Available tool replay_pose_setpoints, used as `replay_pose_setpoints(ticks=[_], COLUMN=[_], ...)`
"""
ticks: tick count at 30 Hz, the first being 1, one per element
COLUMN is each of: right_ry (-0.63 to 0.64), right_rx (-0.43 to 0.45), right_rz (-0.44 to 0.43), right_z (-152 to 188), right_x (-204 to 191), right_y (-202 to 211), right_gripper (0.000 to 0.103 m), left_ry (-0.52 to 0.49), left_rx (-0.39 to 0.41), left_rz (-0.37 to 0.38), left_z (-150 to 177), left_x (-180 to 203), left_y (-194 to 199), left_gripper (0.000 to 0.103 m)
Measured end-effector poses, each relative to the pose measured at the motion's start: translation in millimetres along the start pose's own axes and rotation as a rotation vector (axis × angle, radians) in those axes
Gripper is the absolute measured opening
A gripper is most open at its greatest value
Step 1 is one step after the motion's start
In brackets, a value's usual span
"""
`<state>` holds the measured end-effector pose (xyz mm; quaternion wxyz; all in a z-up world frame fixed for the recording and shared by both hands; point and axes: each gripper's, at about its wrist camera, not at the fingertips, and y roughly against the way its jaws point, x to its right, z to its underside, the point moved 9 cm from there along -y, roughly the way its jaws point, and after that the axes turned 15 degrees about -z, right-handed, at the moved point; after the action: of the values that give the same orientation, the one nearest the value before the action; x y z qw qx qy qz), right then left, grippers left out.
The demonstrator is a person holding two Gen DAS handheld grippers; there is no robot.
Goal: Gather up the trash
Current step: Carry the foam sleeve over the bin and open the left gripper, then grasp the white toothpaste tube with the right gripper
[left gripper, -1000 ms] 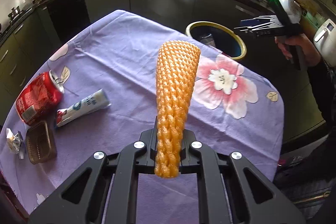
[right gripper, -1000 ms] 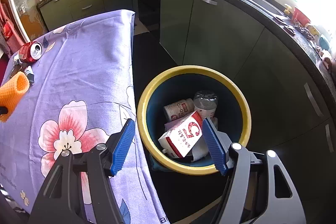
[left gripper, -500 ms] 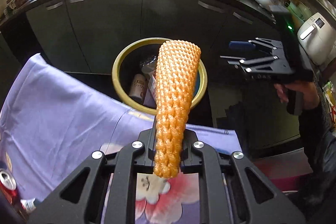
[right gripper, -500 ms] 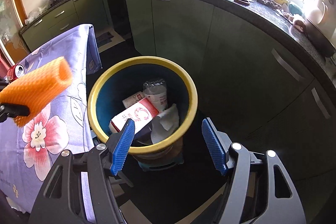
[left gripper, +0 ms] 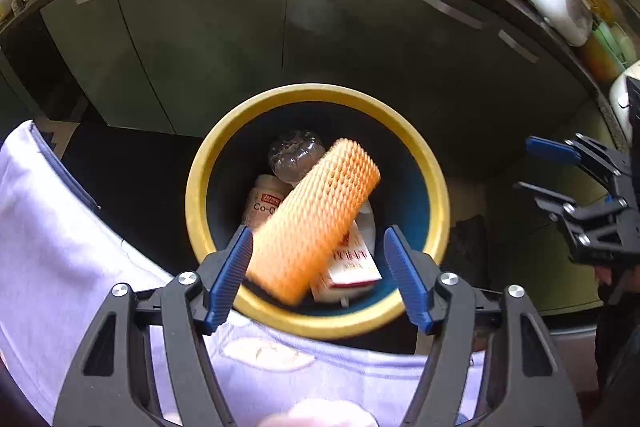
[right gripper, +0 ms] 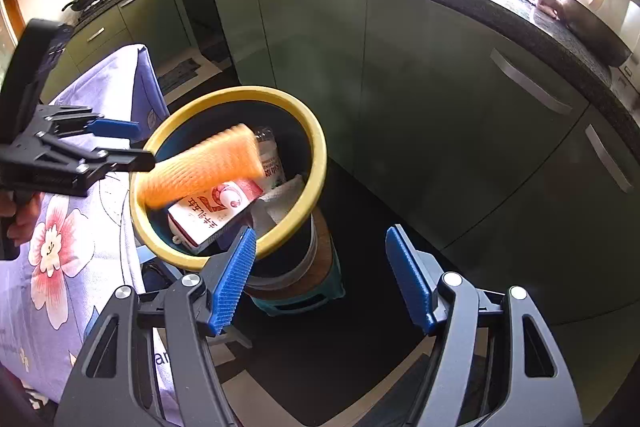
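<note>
An orange foam net sleeve (left gripper: 312, 219) is loose in the air, tilted over the mouth of the yellow-rimmed blue trash bin (left gripper: 436, 187). My left gripper (left gripper: 320, 271) is open just above the bin's near rim and touches nothing. In the right wrist view the sleeve (right gripper: 200, 167) hangs over the bin (right gripper: 316, 163), blurred by motion. My right gripper (right gripper: 320, 275) is open and empty, beside the bin to its right. The bin holds a red and white carton (left gripper: 352, 263), a white jar (left gripper: 264, 203) and a clear plastic bottle (left gripper: 296, 155).
The table with the purple flowered cloth (left gripper: 60, 259) lies left of and below the bin. Dark green kitchen cabinets (left gripper: 280, 27) stand behind it under a cluttered black countertop (right gripper: 520, 7). The bin rests on a small teal stool (right gripper: 304, 299) on the dark floor.
My left gripper carried the orange sleeve from the table over the bin and opened; the sleeve now drops free. My right gripper drew back to the right of the bin, still open.
</note>
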<state>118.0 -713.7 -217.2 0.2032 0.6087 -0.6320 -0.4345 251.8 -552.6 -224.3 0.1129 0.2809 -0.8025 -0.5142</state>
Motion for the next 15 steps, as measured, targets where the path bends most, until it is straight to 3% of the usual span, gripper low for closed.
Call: replay_pose_setpoints(ticks=[3,8,11,15], right_ry=[0.02,0.058,0.089,0.154], right_rx=[0.0,-0.017,-0.02,-0.02], right_rz=[-0.01,-0.017,-0.019,-0.052], right_z=[-3,-7,-14,-23], right_x=[-10,-32,-51,-90], right_y=[-2,-3,-3,-2], right_gripper=[0.067,0.068,0.07,0.07], left_ry=[0.01,0.072,0.09,0.148], left_rx=[0.058,0.214,0.289,0.333], left_rz=[0.002,-0.013,-0.068,-0.147], left_z=[17,61,103,160], left_x=[-6,-28,-43,-65], left_y=[37,115,155,195], left_gripper=[0.069,0.08,0.085,0.086])
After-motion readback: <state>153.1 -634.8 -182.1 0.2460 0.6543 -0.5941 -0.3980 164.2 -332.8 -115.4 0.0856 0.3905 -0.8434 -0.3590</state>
